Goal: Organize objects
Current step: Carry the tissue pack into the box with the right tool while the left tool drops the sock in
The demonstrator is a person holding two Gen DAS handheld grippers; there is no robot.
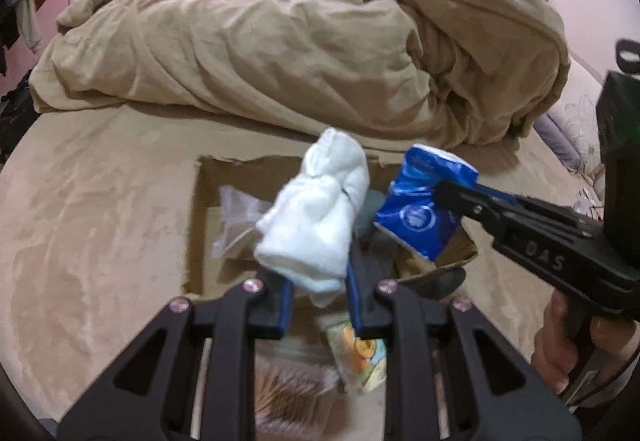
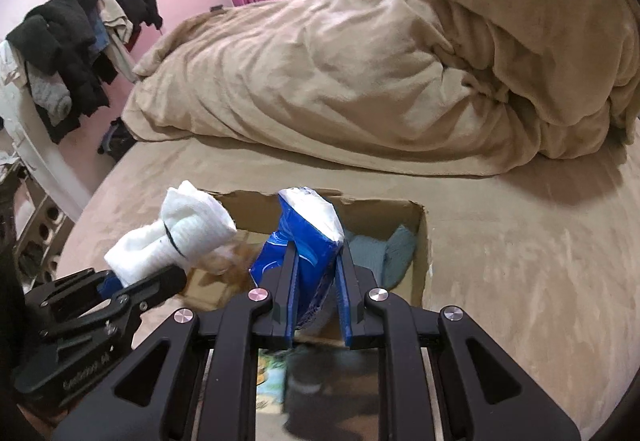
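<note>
With the left tool (image 1: 316,305) pinching a white rolled sock (image 1: 316,209) and the right tool (image 2: 318,301) pinching a blue tissue pack (image 2: 304,241), both held above the open cardboard box (image 2: 420,241) on the bed (image 2: 520,261), the deposit step appears in hand; the next move calls for lowering each item into the box, then spreading the jaws.

My left tongs (image 1: 316,281) squeeze a white rolled sock (image 1: 316,209), up over the cardboard box (image 1: 200,225) on the bed (image 1: 92,209). My right tongs (image 1: 448,197) come in from the right w/ a blue tissue pack (image 1: 420,209), also over the box. Big tan blanket (image 1: 300,49) bunched up behind.
</note>
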